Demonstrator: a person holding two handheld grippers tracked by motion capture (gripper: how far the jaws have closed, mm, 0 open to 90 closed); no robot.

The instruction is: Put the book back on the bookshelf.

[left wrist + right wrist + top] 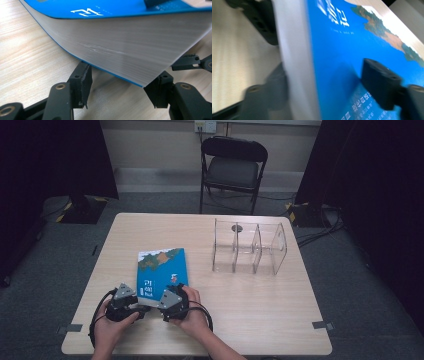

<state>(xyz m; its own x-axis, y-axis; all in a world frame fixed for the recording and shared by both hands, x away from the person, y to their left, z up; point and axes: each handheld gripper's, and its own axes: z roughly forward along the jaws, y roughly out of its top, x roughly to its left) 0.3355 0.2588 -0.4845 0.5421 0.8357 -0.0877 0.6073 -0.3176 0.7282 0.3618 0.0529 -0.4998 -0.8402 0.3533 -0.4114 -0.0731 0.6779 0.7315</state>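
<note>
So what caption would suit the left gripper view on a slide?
Black tongs straddle the lifted lower corner of a thick blue-covered paperback book above the pale wooden table.

A pale wooden table (240, 320) stands on grey carpet. A blue book (159, 270) lies near the front edge, left of the middle, its near end raised a little off the wood. A clear plastic rack (248, 248) with upright dividers stands on the right half, farther back, well apart from the book. Two bits of grey tape (322, 325) mark the front corners.
</note>
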